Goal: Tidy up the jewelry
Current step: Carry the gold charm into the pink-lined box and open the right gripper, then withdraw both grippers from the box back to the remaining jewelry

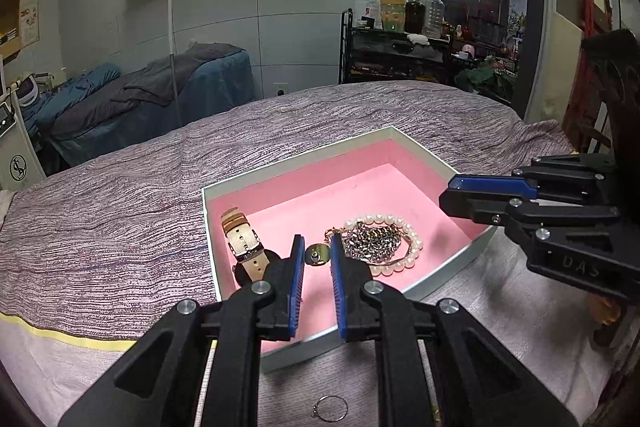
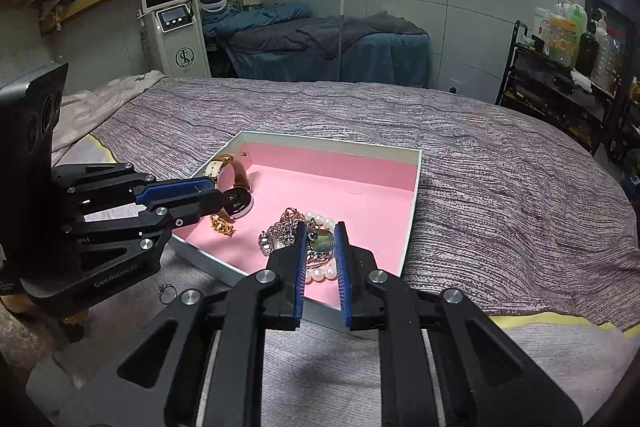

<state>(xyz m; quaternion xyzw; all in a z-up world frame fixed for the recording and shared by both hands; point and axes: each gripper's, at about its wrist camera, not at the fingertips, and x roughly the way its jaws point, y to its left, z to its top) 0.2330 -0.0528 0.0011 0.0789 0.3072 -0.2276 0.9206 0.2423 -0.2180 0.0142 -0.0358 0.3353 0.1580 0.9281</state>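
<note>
Left wrist view: open white box (image 1: 448, 269) lined in pink on a purple-grey bedcover (image 1: 120, 219). Inside, a watch (image 1: 246, 247) with a beige strap at the left, and at the middle a pearl bracelet (image 1: 404, 255) ringed around a heap of silver chain (image 1: 372, 239), a round pendant (image 1: 316, 254) just beside. Outside the box, on the cover near the bottom edge, a thin wire ring (image 1: 330, 407). Left gripper (image 1: 316, 255) above the near wall, jaws almost together, nothing between. Right gripper (image 1: 452, 201) over the right wall, nearly closed too, empty.

Right wrist view: same box (image 2: 416, 195), watch (image 2: 238, 201) at the far left, a small gold piece (image 2: 222, 225) near it, chain (image 2: 280, 235) and pearls (image 2: 320, 273) partly hidden behind the right gripper (image 2: 321, 239). Left gripper (image 2: 218, 201) in front of the watch face. A small ring (image 2: 167, 293) on the cover outside the near wall.
</note>
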